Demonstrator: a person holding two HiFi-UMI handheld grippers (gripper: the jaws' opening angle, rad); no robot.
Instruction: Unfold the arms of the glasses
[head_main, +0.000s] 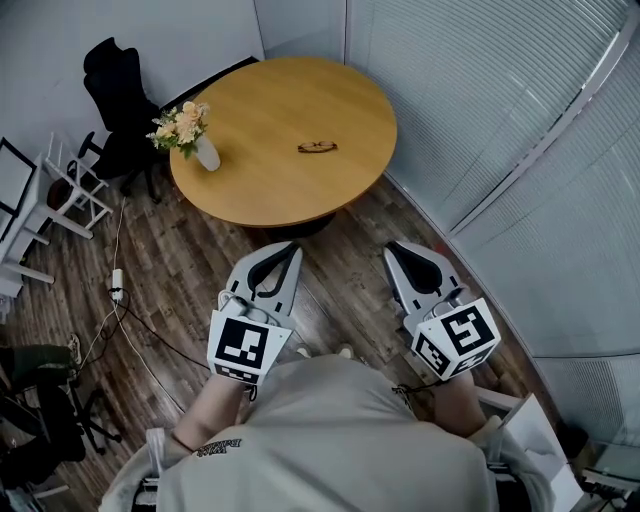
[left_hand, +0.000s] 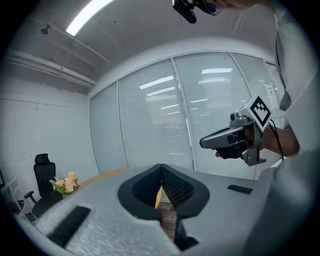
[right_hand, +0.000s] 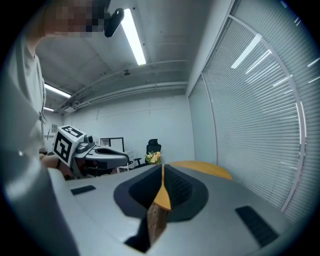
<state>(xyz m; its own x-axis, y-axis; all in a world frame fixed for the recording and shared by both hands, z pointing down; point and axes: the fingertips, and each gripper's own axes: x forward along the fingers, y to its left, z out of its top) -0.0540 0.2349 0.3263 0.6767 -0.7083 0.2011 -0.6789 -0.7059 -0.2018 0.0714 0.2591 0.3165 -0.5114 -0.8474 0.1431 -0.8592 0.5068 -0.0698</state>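
A pair of brown glasses (head_main: 317, 147) lies folded on the round wooden table (head_main: 270, 170), right of its middle, seen only in the head view. My left gripper (head_main: 282, 250) hangs over the wooden floor short of the table's near edge, jaws shut with nothing between them. My right gripper (head_main: 402, 250) is level with it to the right, also shut and empty. Both are well short of the glasses. In the left gripper view the left gripper (left_hand: 161, 172) has its tips together, and the right gripper (left_hand: 207, 142) shows at the side. In the right gripper view the right gripper (right_hand: 162, 170) points at the table (right_hand: 205, 169).
A white vase of flowers (head_main: 190, 131) stands on the table's left edge. A black office chair (head_main: 118, 95) and white chairs (head_main: 55, 195) are at the left. Cables and a power strip (head_main: 116, 285) lie on the floor. Glass walls with blinds (head_main: 520, 130) close in on the right.
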